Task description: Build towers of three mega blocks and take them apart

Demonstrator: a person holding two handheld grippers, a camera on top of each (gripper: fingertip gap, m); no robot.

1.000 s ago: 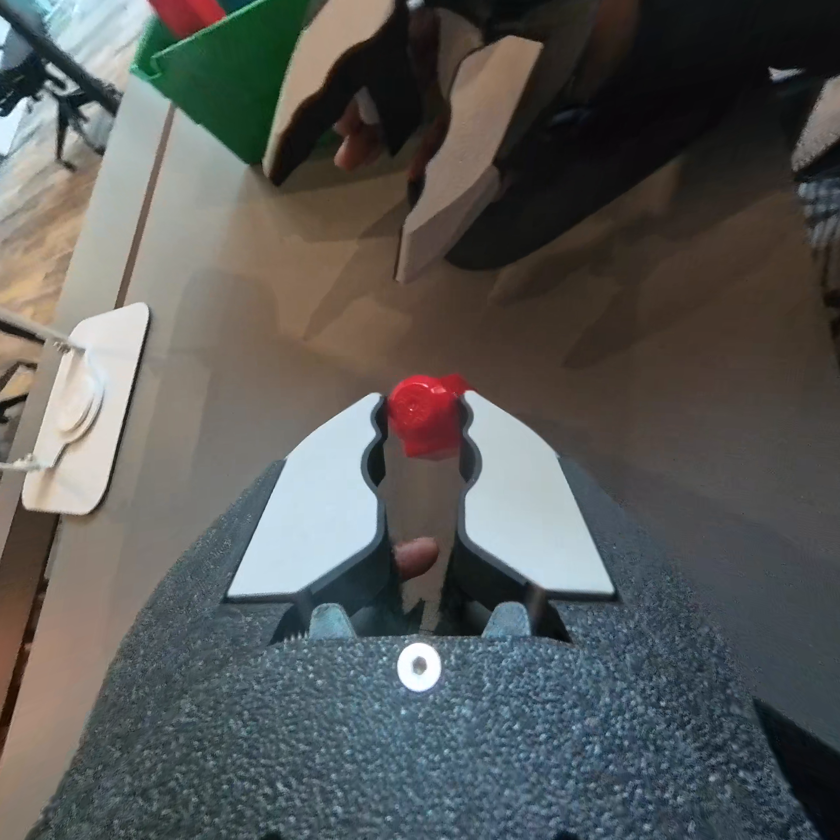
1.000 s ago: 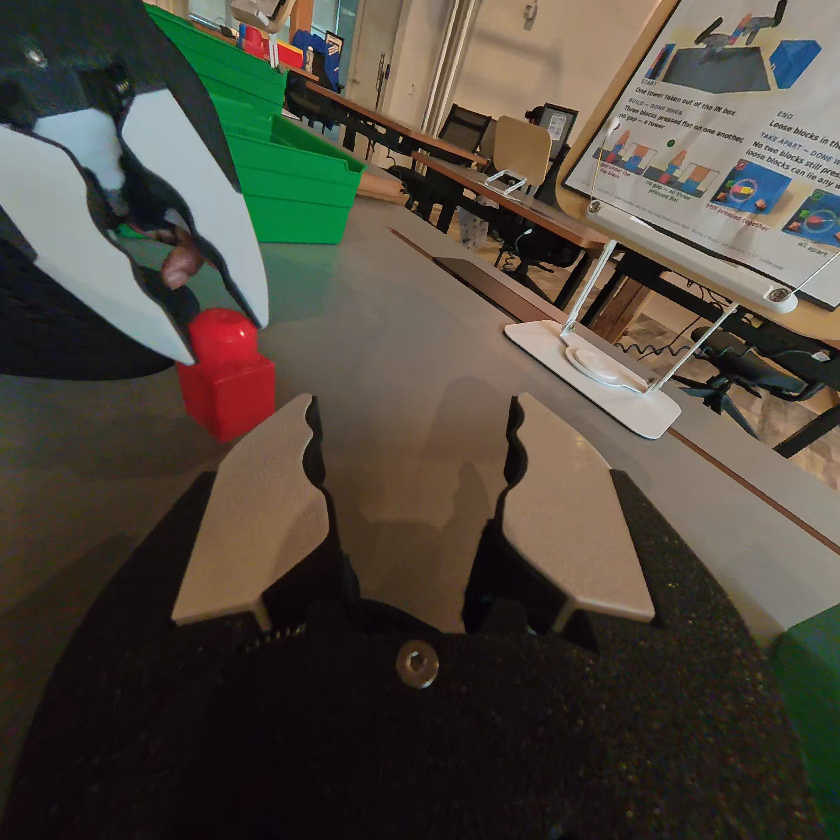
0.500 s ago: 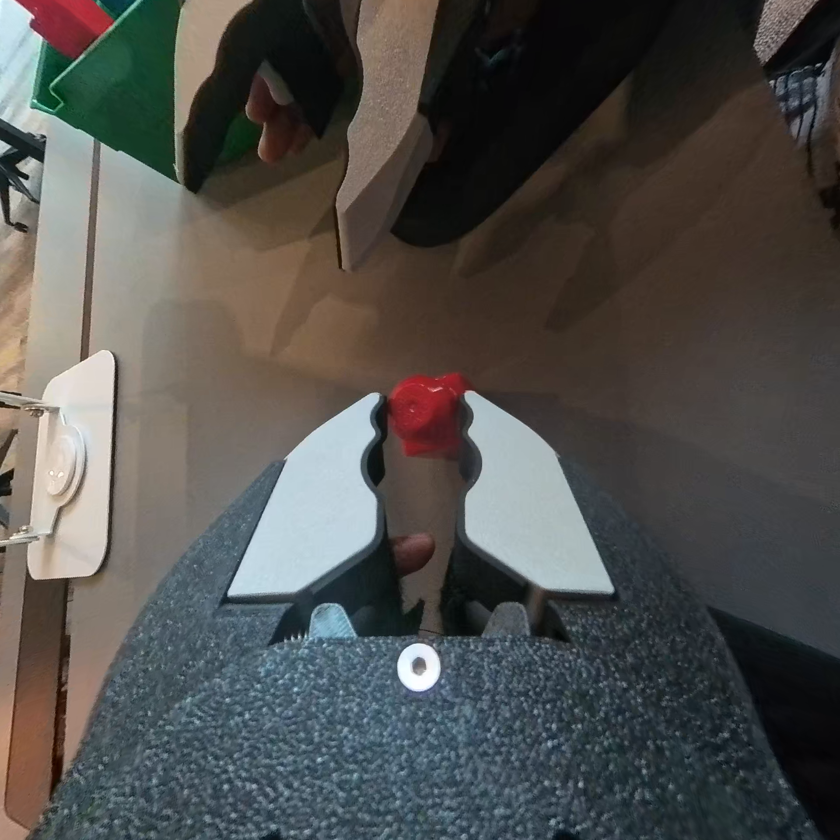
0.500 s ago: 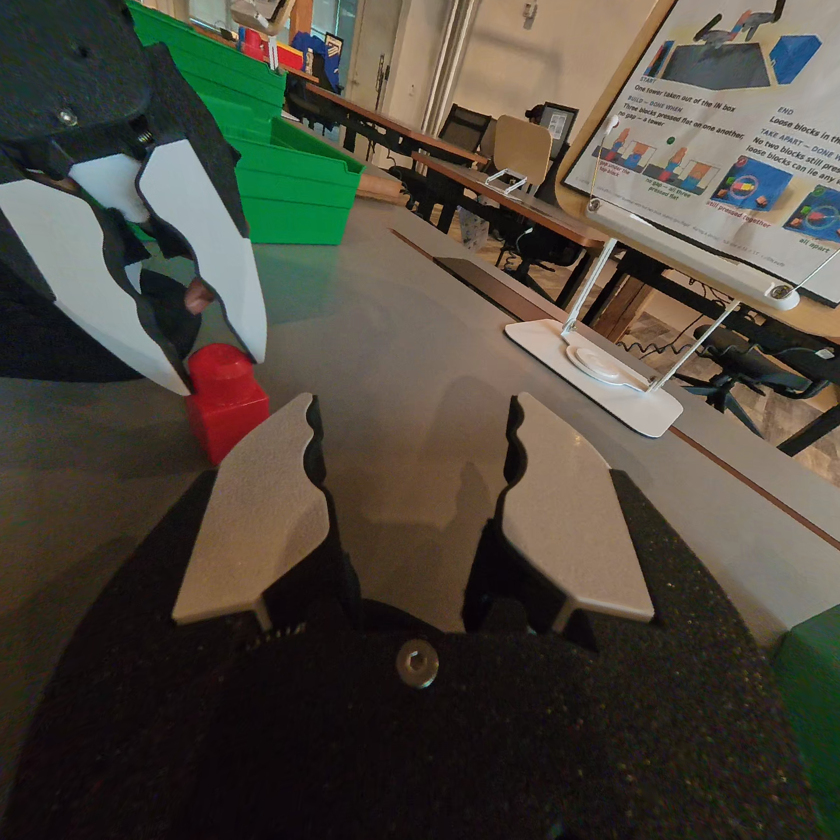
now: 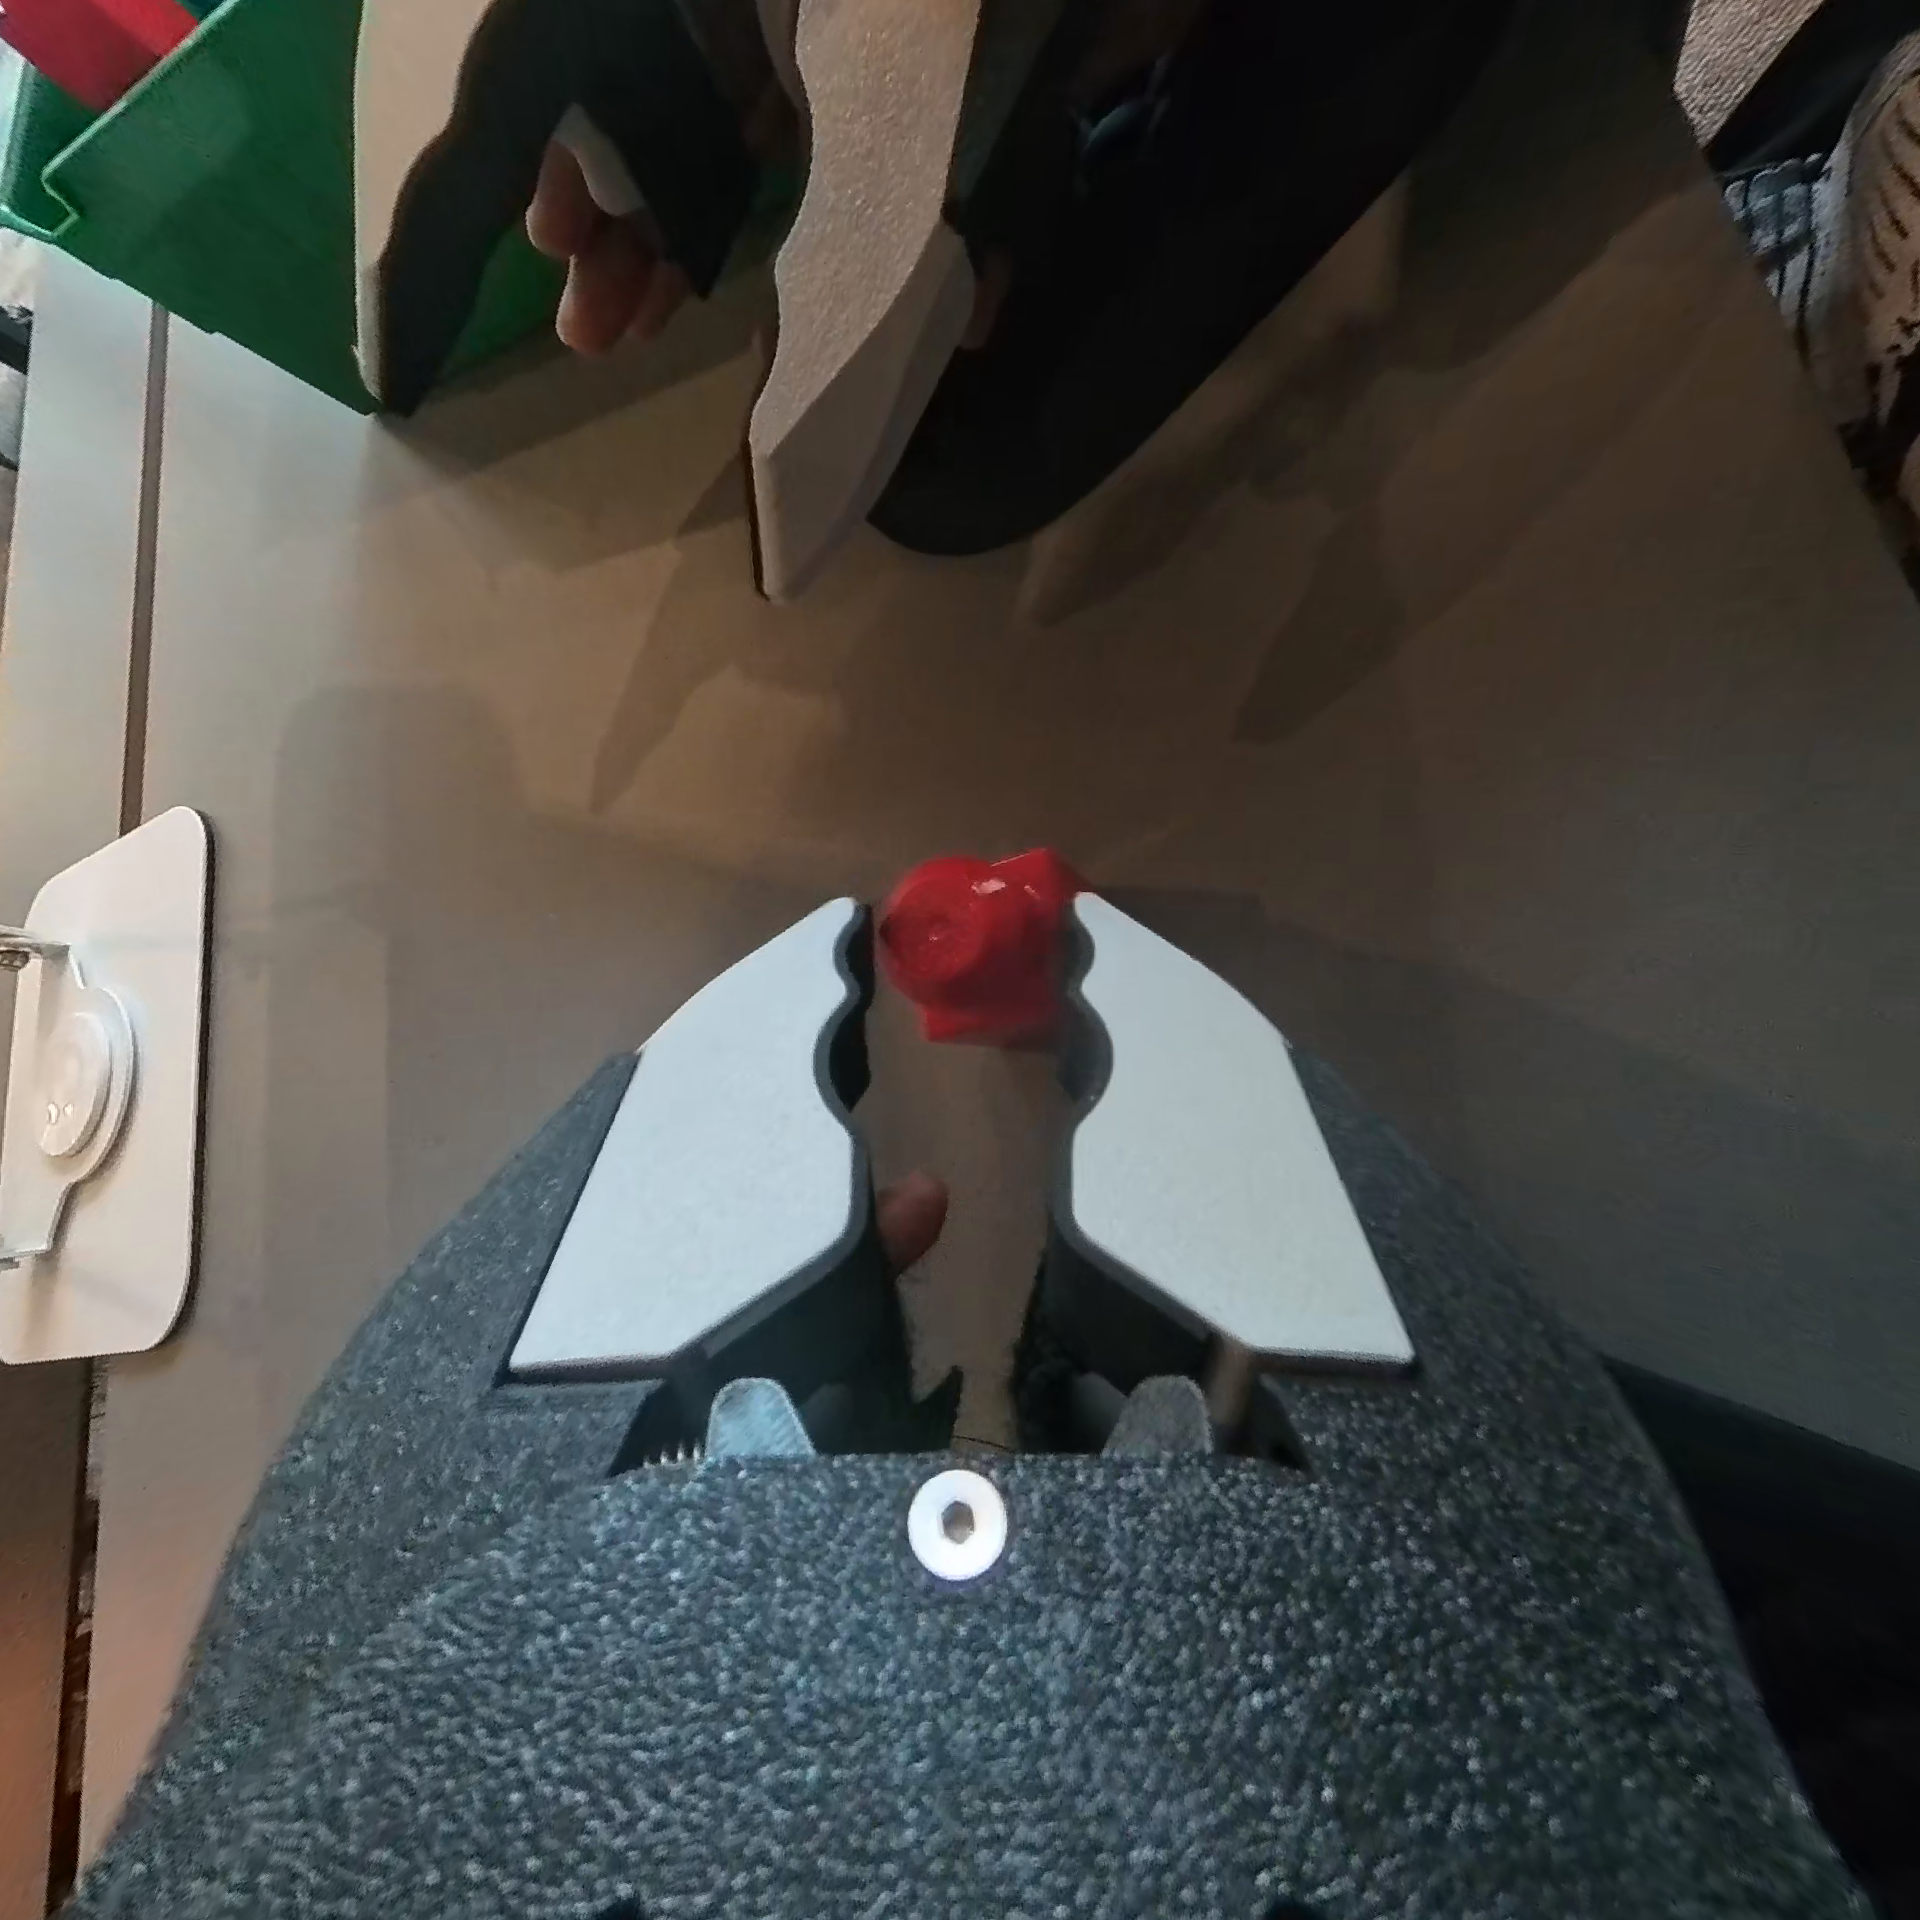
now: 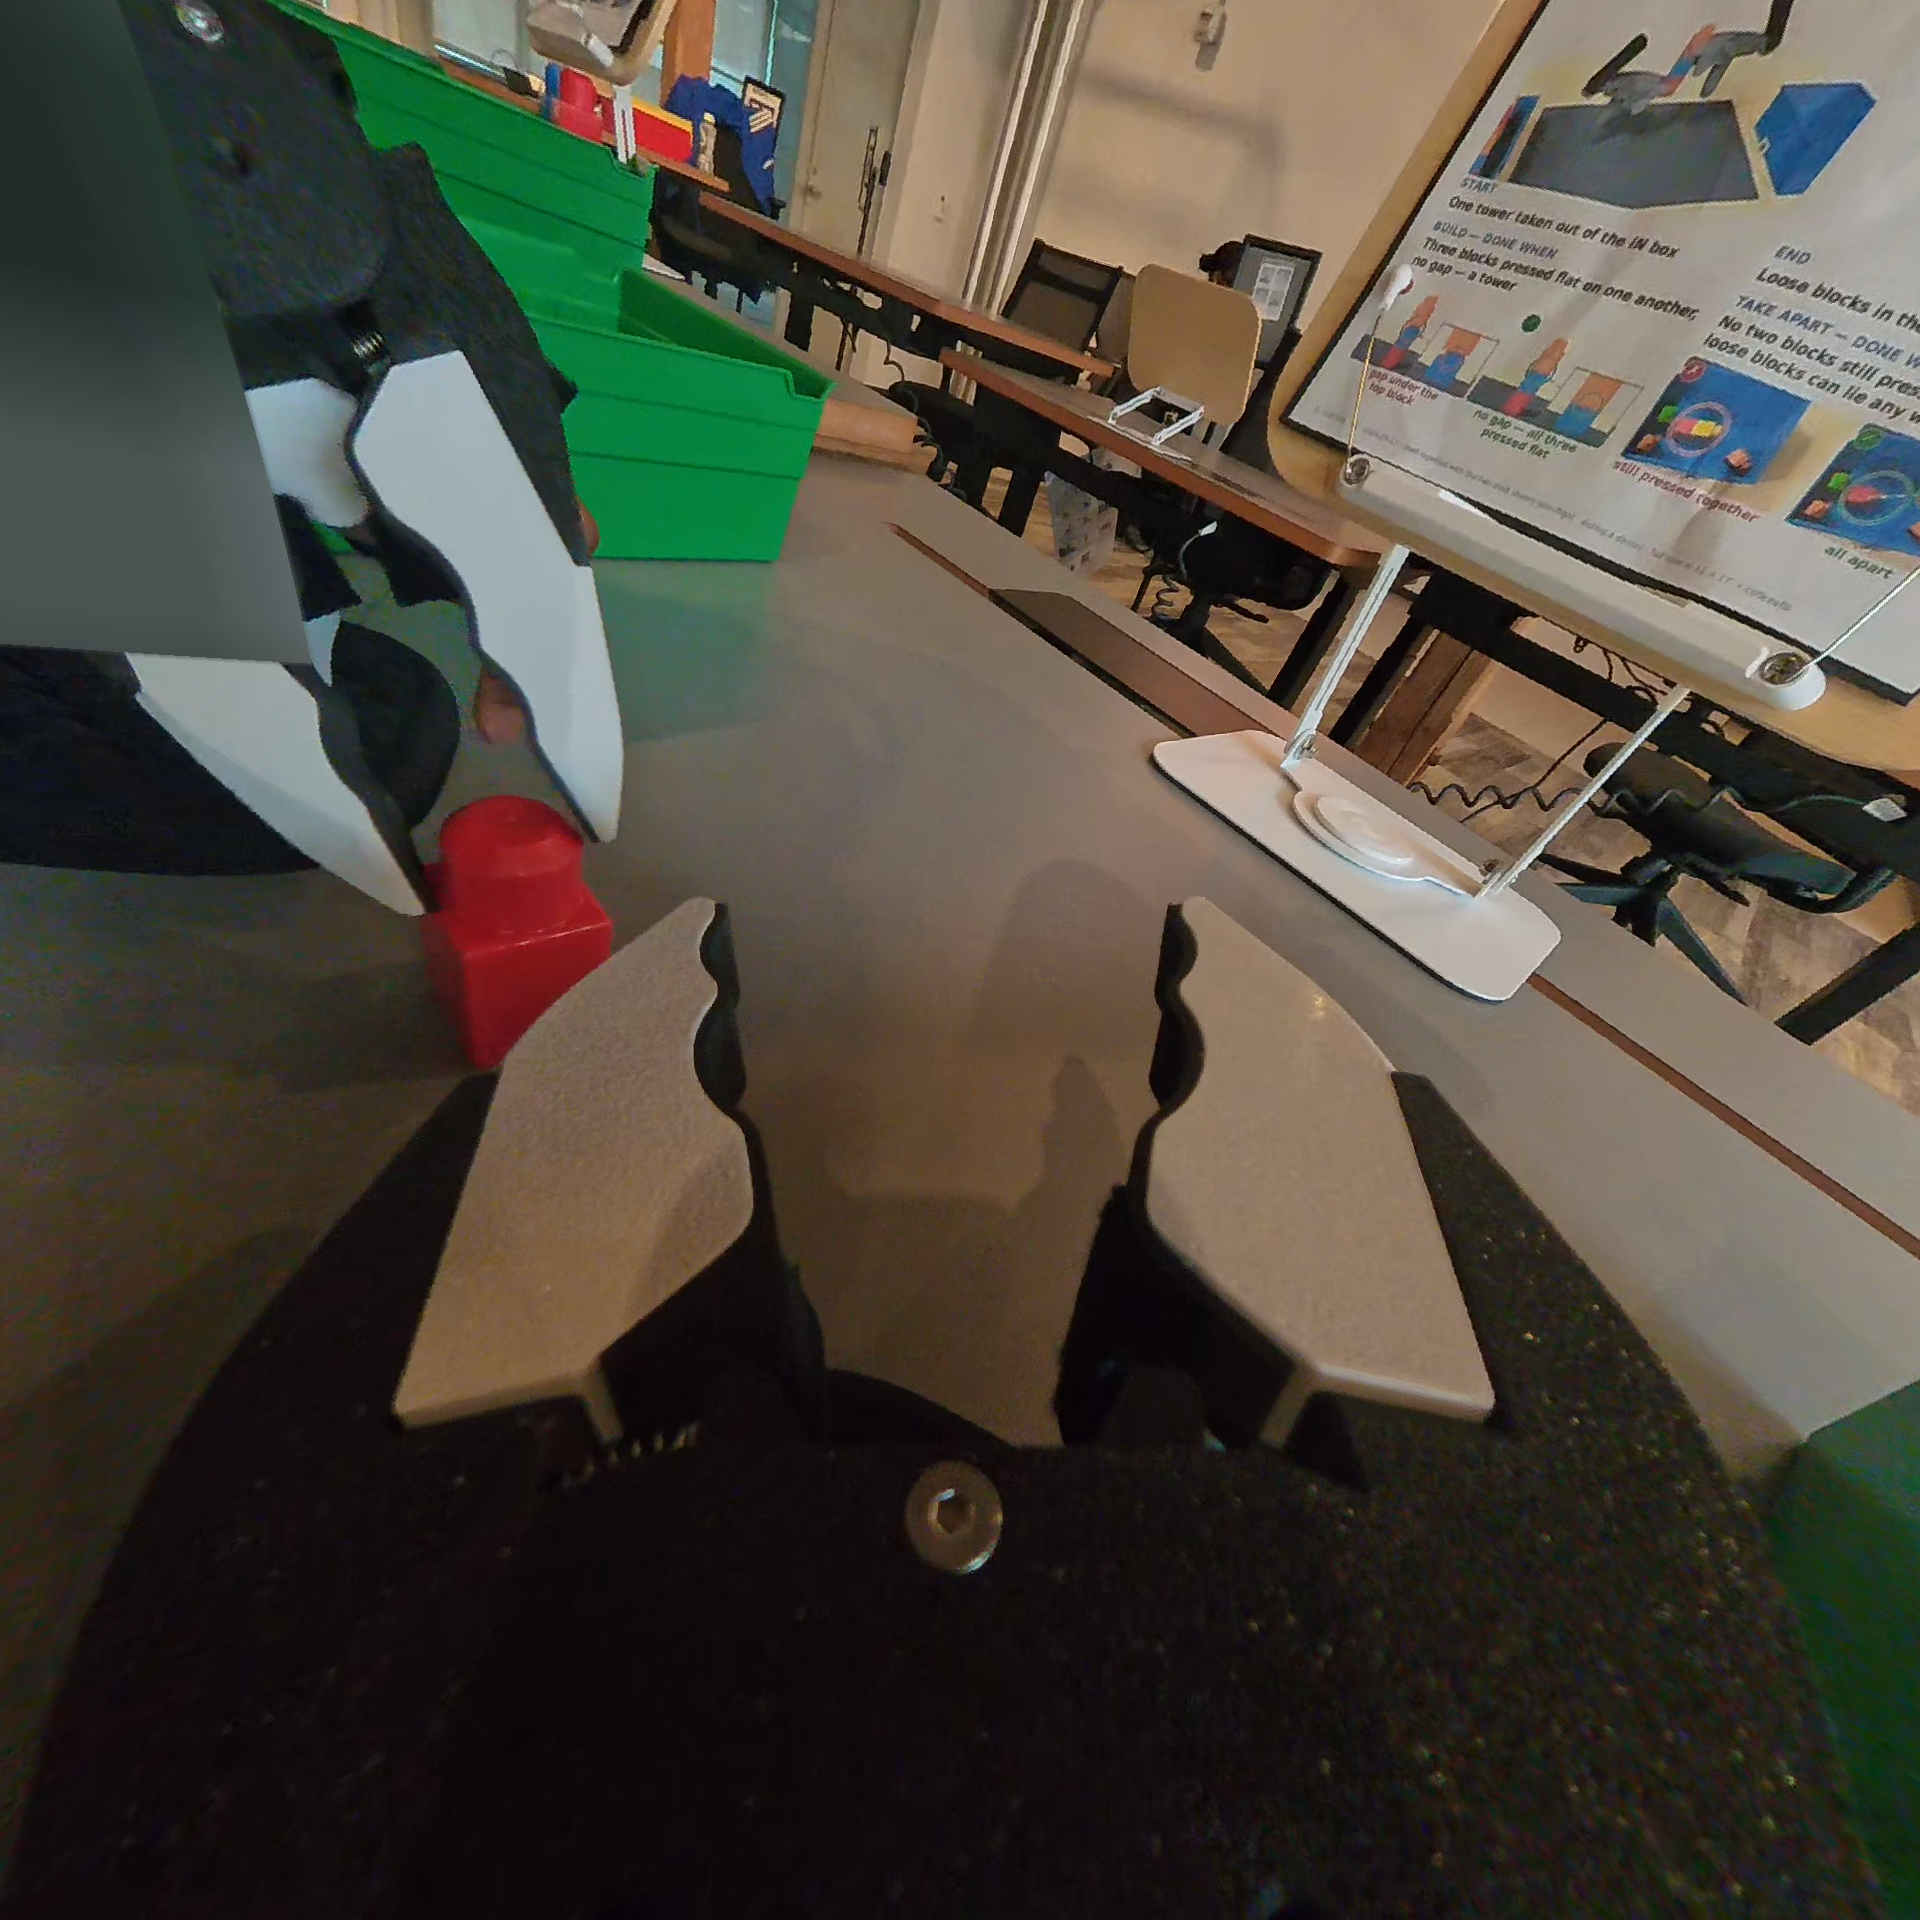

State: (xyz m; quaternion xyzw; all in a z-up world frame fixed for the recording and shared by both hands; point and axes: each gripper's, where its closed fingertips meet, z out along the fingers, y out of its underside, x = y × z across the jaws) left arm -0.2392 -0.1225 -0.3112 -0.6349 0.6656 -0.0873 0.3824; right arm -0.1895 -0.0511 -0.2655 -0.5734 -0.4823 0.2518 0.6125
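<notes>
Grey table top and its surroundings.
Grey matte table [image 6: 935, 748] carries a flat white rounded-corner stand base [image 6: 1351, 852], thin rods rising to a tilted illustrated instruction board [image 6: 1662, 260]. Stacked green plastic bins [image 6: 665, 416] sit at the far edge. Beyond: brown-topped desks [image 6: 1039, 353], a black office chair [image 6: 1060, 291].

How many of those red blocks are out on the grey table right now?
1. The single red block stands on the grey table, gripped by the left gripper. More red shapes sit in the green bins farther back, too unclear to count.
</notes>
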